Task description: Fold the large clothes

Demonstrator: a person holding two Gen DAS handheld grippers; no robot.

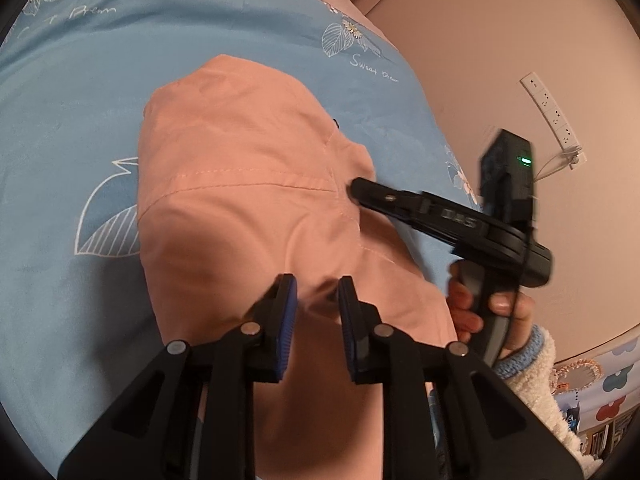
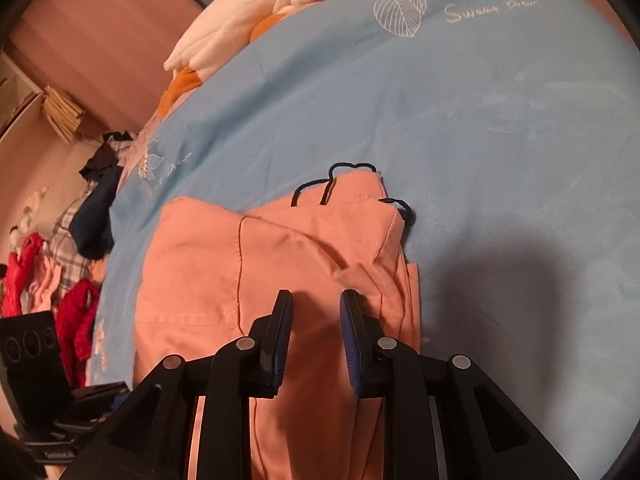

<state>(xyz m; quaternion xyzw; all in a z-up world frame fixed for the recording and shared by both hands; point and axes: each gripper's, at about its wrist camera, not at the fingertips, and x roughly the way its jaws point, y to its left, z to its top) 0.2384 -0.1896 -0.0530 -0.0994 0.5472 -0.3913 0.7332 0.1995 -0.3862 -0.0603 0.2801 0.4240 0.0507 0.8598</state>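
Observation:
A salmon-pink garment (image 1: 248,184) lies partly folded on a blue bedspread (image 1: 80,120). It also shows in the right wrist view (image 2: 280,264), with black cord loops (image 2: 344,172) at its far edge. My left gripper (image 1: 316,296) is open, its blue pads just above the garment's near part, holding nothing. My right gripper (image 2: 316,312) is open over the garment's near right part. From the left wrist view the right gripper (image 1: 360,192) reaches in from the right, its tip at the garment's right edge, held by a hand (image 1: 480,308).
A white and orange plush toy (image 2: 280,0) lies at the head of the bed. A pile of red, plaid and dark clothes (image 2: 72,240) sits off the bed's left side. A pink wall with a power strip (image 1: 552,116) is to the right.

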